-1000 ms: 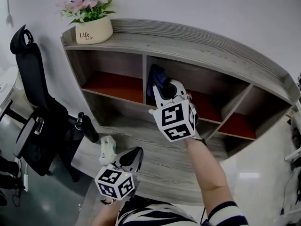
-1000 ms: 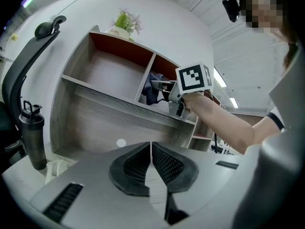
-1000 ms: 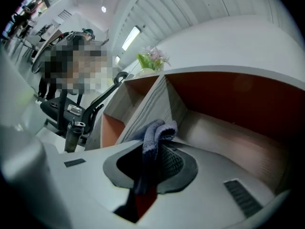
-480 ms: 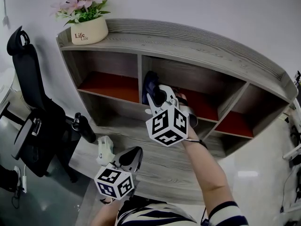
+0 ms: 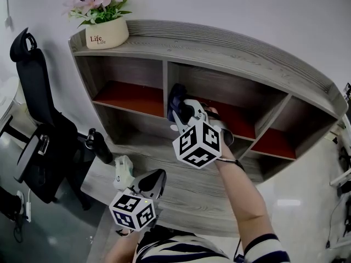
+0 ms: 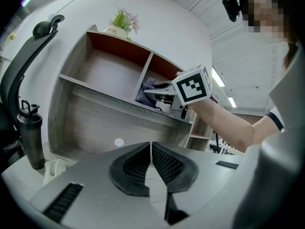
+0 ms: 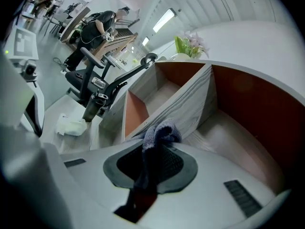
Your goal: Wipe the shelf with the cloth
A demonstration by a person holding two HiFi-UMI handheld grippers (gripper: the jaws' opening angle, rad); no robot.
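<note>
The right gripper (image 5: pixel 184 109) is clenched on the cloth (image 7: pixel 161 131), held inside the shelf's (image 5: pixel 230 52) middle compartment beside its left divider. The left gripper (image 5: pixel 158 178) hangs closed, empty. Wiping appears under way (other compartments probably not yet done).

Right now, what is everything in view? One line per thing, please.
shelf: one, grey wood with red-brown inner panels, against the wall
flower pot: one, cream with pink flowers, shelf top, left end
cloth: one, dark blue, middle compartment, by the left divider
bottle: one, dark, on the desk left of the shelf
crumpled wipe: one, white, beside the bottle
office chair: one, black, far left
desk: one, grey wood, before the shelf
left gripper: shut, empty, above the desk
right gripper: shut on the cloth
</note>
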